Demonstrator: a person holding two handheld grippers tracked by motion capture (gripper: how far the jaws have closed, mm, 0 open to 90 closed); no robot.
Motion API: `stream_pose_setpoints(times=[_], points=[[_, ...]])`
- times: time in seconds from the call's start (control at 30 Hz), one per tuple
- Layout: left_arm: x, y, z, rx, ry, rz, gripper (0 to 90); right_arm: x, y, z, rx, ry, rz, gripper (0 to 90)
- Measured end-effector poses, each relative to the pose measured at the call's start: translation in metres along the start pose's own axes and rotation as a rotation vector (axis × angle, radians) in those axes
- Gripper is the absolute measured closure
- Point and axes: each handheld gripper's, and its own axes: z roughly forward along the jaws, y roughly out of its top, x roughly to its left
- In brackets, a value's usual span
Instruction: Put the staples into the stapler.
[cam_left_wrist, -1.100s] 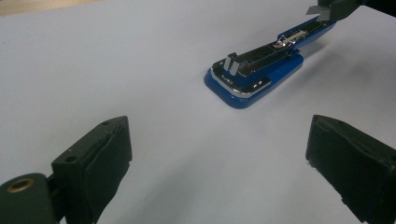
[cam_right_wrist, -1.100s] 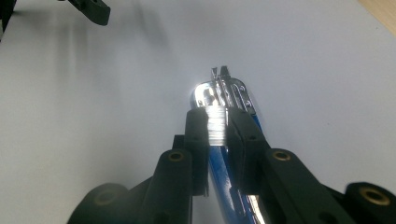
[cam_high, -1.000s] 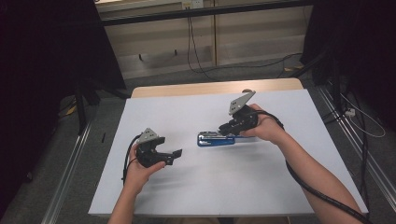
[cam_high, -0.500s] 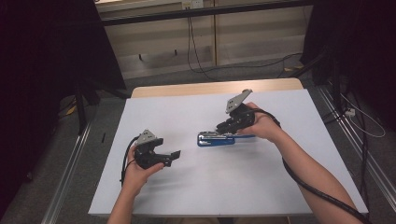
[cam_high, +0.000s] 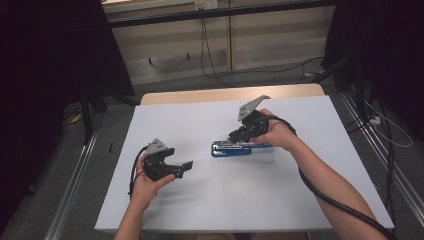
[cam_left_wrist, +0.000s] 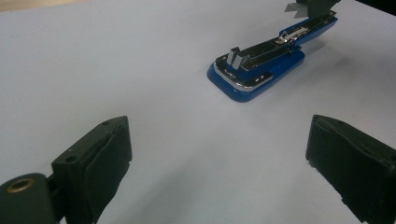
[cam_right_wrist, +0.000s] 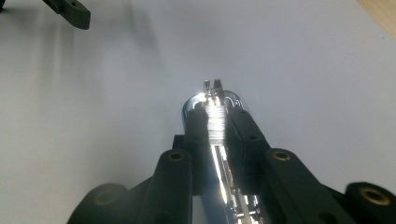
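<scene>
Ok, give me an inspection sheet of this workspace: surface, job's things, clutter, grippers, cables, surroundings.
Surface: white sheet over a wooden table; no stains seen.
Job's things: blue stapler lying flat on the sheet, its metal staple channel exposed on top.
Clutter: nothing seen.
Grippers: right gripper shut on a strip of staples above the stapler's channel; left gripper open, nothing between its jaws, aimed at the stapler from a distance.
Cables: a thick black cable trails from the right gripper along the forearm; a thinner one loops at the left gripper.
Surroundings: grey floor, loose wires at the right, a dark curtain at the left, pale panels behind.
</scene>
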Motion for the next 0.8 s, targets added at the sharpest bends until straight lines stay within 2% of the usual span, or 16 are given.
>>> stream_pose_setpoints(times=[0.8], points=[[0.002,-0.001,-0.002,-0.003,0.001,-0.007,7.1,-0.010,0.014,0.016,0.043,0.010,-0.029,79.1]])
